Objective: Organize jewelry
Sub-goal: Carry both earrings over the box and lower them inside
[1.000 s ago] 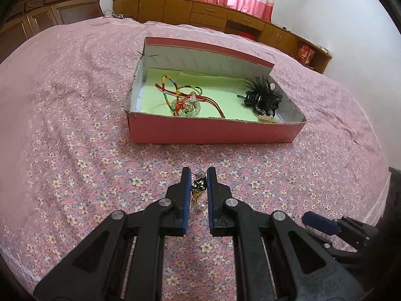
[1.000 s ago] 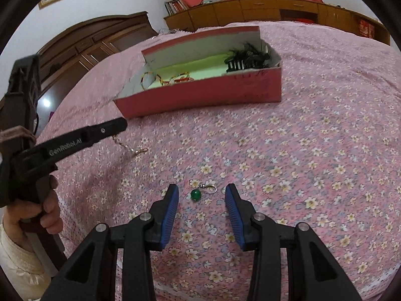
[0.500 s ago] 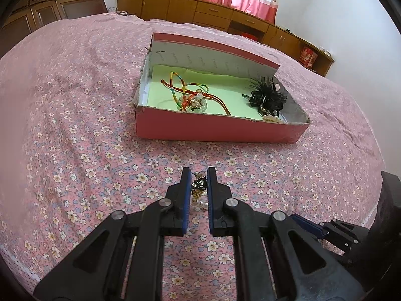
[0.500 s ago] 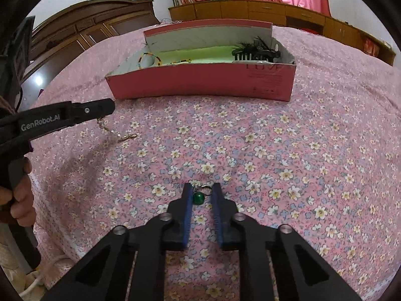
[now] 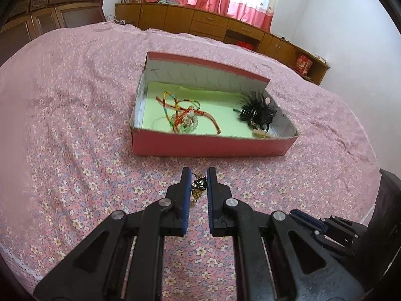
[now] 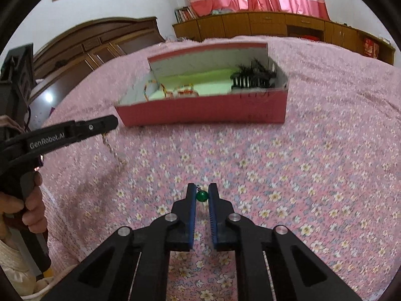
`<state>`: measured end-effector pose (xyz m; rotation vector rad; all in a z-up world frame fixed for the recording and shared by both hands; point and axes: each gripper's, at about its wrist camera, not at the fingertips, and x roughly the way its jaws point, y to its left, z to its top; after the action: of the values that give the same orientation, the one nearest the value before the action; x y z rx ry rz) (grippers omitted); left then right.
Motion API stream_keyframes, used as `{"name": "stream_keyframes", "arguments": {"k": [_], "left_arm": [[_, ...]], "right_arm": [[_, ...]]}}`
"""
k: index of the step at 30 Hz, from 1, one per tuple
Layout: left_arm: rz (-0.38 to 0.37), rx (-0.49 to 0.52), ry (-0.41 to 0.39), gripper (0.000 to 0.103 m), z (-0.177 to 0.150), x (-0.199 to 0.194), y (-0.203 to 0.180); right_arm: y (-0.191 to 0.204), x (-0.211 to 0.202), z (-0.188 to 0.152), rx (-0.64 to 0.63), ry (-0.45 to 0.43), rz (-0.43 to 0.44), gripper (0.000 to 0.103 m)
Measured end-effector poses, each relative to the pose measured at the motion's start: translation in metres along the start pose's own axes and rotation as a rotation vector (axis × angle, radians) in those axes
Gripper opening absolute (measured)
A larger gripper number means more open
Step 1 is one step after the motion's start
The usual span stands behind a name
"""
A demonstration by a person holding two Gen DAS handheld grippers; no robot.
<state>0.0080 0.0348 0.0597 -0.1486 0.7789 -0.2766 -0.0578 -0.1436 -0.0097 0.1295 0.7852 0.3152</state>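
A red open box point(image 5: 210, 148) with a green floor lies on the flowered bedspread; it also shows in the right wrist view point(image 6: 200, 113). Inside lie a coloured cord necklace point(image 5: 180, 113) and a black feathered hair clip point(image 5: 255, 113). My left gripper point(image 5: 199, 178) is shut on a gold and black chain piece point(image 5: 198, 186), held above the bed before the box; the chain point(image 6: 112, 150) hangs from it in the right wrist view. My right gripper point(image 6: 201, 193) is shut on a green bead earring point(image 6: 202, 196), lifted off the bed.
The pink flowered bedspread point(image 5: 75, 138) spreads all around the box. Wooden cabinets point(image 5: 200, 22) and curtains stand along the far wall. A dark wooden headboard point(image 6: 100, 45) is at the left. The right gripper's arm point(image 5: 325, 225) shows low right in the left wrist view.
My right gripper closed on the green bead earring and lifted it off the bed. My left gripper rose and moved toward the box, still holding the chain piece.
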Motion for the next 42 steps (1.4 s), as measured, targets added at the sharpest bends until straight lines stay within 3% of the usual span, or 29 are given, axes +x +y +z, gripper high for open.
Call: {"name": "stream_keyframes", "arguments": {"k": [17, 42], "left_arm": [[-0.029, 0.042, -0.129, 0.004, 0.041, -0.023, -0.020], [-0.030, 0.077, -0.278, 0.004, 0.105, 0.002, -0.024]], "right_arm": [[-0.004, -0.029, 0.049, -0.013, -0.189, 0.009, 0.011], [-0.020, -0.013, 0.123, -0.050, -0.356, -0.039, 0.011]]}}
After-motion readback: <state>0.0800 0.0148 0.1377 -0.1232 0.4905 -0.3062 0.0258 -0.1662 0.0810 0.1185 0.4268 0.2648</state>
